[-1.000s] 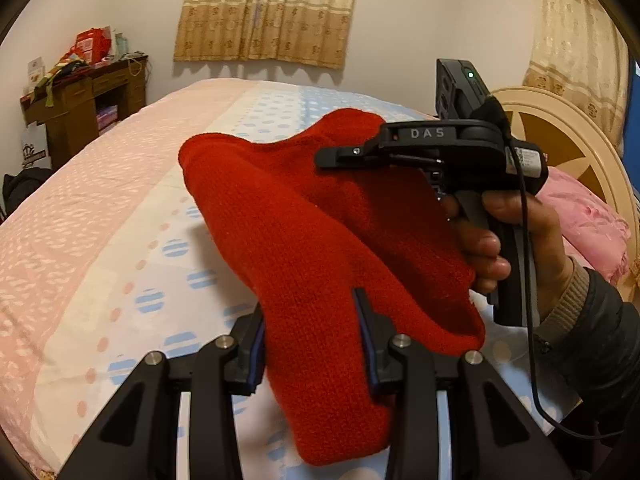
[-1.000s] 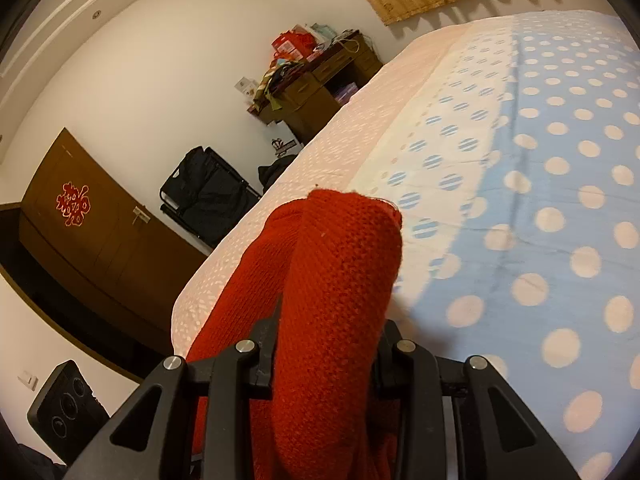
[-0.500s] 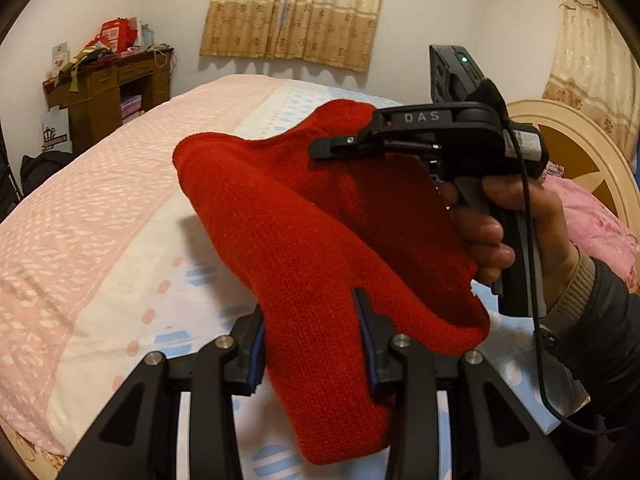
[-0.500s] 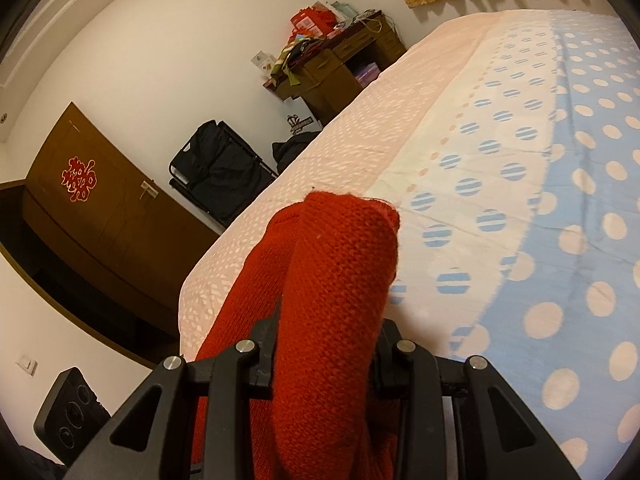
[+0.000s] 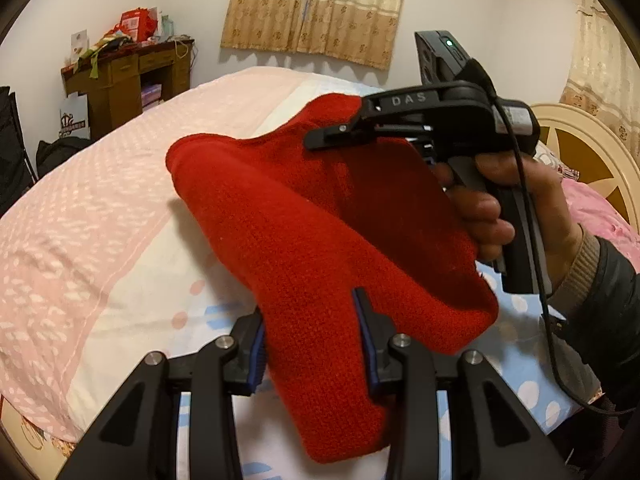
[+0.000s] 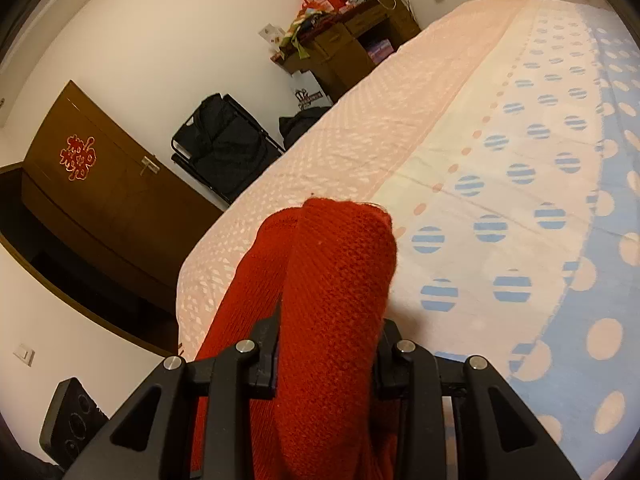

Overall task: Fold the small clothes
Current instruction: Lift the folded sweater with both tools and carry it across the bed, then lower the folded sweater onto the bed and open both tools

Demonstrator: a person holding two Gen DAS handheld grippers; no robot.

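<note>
A red knitted garment (image 5: 304,232) hangs in the air above the bed, held by both grippers. My left gripper (image 5: 312,336) is shut on its near edge, the cloth bunched between the jaws. My right gripper (image 5: 340,136) comes in from the right, held by a hand, and is shut on the garment's far upper edge. In the right wrist view the red garment (image 6: 336,280) fills the space between the right gripper's (image 6: 328,344) jaws and droops to the left. The fingertips are hidden by cloth.
The bed (image 5: 92,240) below has a pink, white and blue dotted cover (image 6: 520,184). A cream headboard (image 5: 576,148) stands at the right. A wooden desk (image 5: 124,76) with clutter and a dark cabinet (image 6: 100,184) line the far wall; a black bag (image 6: 224,148) sits by the bed.
Both grippers have carried the red garment a little to the left over the bed, toward the pink side. Both grips are unchanged.
</note>
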